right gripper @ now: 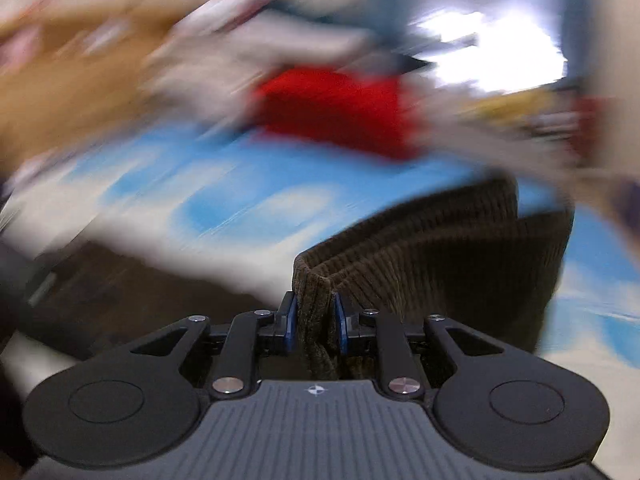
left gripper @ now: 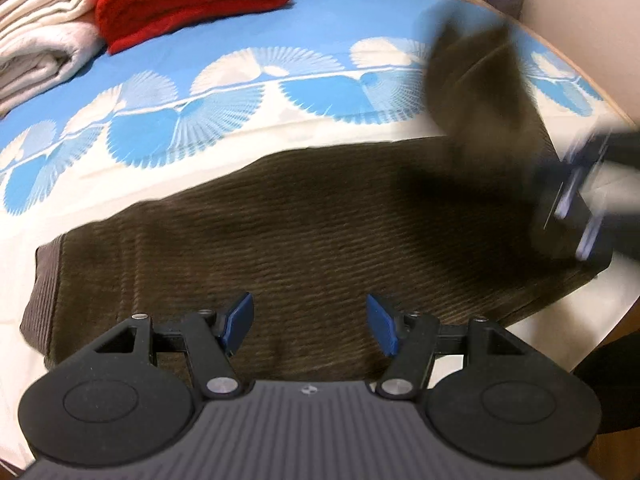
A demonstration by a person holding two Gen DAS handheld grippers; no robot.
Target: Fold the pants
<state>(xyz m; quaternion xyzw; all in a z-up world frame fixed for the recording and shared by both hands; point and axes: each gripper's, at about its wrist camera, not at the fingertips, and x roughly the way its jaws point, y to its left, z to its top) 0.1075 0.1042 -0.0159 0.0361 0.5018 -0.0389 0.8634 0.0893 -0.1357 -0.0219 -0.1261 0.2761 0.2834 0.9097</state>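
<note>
Brown corduroy pants [left gripper: 280, 232] on the bed: right claw [right gripper: 315, 326] clamped on, apparently, a leg-end mid-fold; left claw [left gripper: 310, 326] apart; next, lay it flat.

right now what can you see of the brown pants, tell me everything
The brown pants look like ribbed corduroy, dark olive-brown. Most of the garment lies flat across the blue and white bedspread, with a hemmed edge at the left of the left wrist view. One end is lifted off the bed, bunched and pinched between the pads of the right gripper. The left gripper hangs open just over the flat part, with nothing between its fingers.
</note>
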